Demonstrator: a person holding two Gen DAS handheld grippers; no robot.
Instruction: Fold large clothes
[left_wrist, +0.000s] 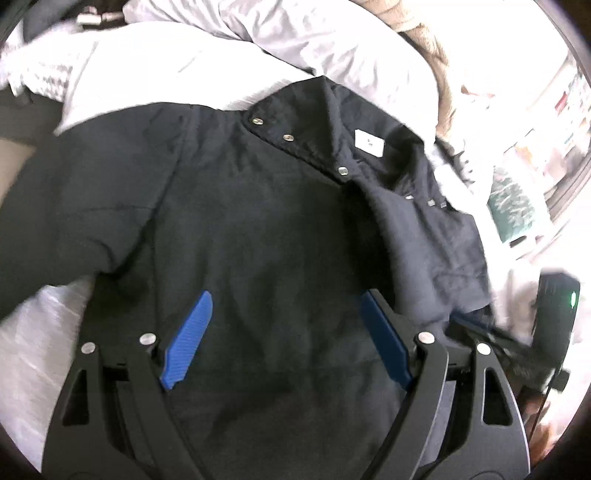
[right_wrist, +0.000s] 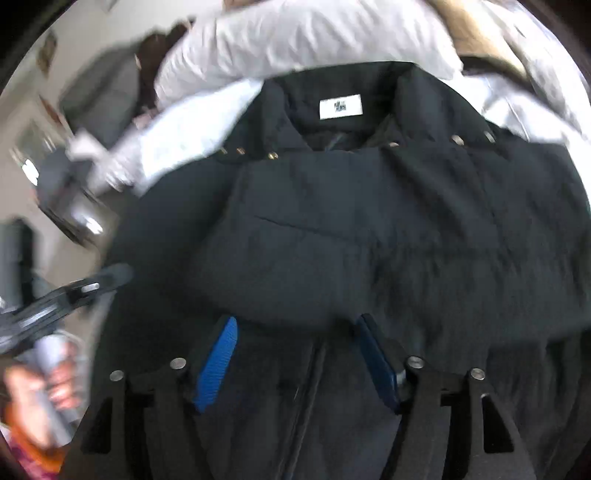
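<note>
A large dark padded jacket (left_wrist: 258, 221) lies spread, front side up, on a bed covered with pale rumpled bedding (left_wrist: 155, 70). Its collar (right_wrist: 343, 92), with a white label (right_wrist: 340, 106) inside and metal snaps (left_wrist: 288, 137) along the opening, points away from both cameras, so the jacket's long axis runs from the jaws up towards the head of the bed.

The left gripper (left_wrist: 284, 321) hovers just above the jacket's lower chest, its blue-padded jaws spread wide with nothing between them but the cloth below. To its left a sleeve (left_wrist: 62, 221) stretches out sideways over the bedding. The front panel to the right of the snaps (left_wrist: 436, 229) lies turned over and rumpled.

The right gripper (right_wrist: 299, 347) hangs over the jacket's midline near the zip line (right_wrist: 306, 387), jaws likewise parted and gripping nothing; this view is blurred. A puffy fold of fabric (right_wrist: 280, 258) sits just ahead of its tips. At that view's left edge the other tool and a person's hand (right_wrist: 40, 391) show, smeared.

Both pairs of jaws point steeply down at the garment's body, well short of the collar. The left hand is the nearer to the outstretched sleeve, which looks like the next part to bring inward
</note>
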